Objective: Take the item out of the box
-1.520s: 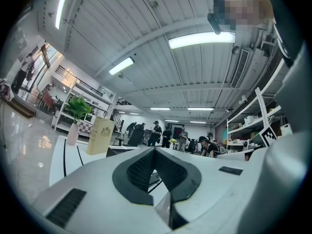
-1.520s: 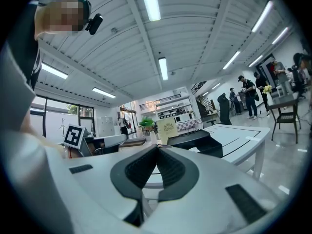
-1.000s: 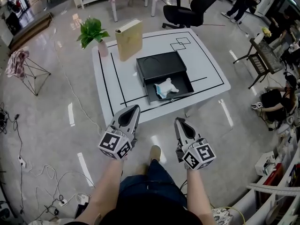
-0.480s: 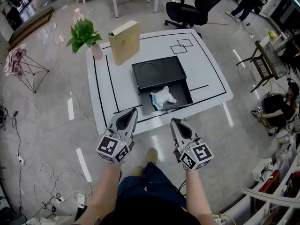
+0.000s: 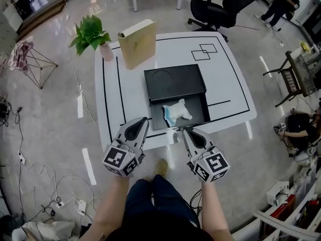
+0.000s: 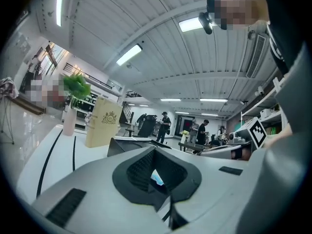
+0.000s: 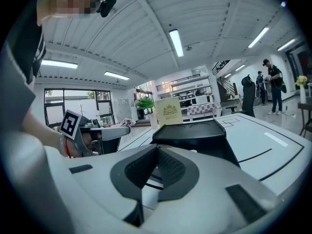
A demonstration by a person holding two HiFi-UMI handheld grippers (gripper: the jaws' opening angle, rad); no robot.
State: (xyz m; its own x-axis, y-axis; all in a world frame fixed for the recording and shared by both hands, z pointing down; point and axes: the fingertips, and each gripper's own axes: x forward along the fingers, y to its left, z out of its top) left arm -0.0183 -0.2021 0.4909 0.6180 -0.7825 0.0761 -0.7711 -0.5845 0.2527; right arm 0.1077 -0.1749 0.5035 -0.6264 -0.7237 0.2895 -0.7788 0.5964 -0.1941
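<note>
- The item (image 5: 176,110), a crumpled white thing with some blue, was found lying in the drawer (image 5: 199,104) of the black box (image 5: 173,79) on the white table (image 5: 125,99).
- The drawer was drawn out toward the person, presumably so that the item could be reached from the near side.
- The left gripper (image 5: 141,120) and right gripper (image 5: 186,130) were held by the table's near edge, aimed at the drawer. Each had its jaws pressed together on nothing, so the reach was judged not yet begun.
</note>
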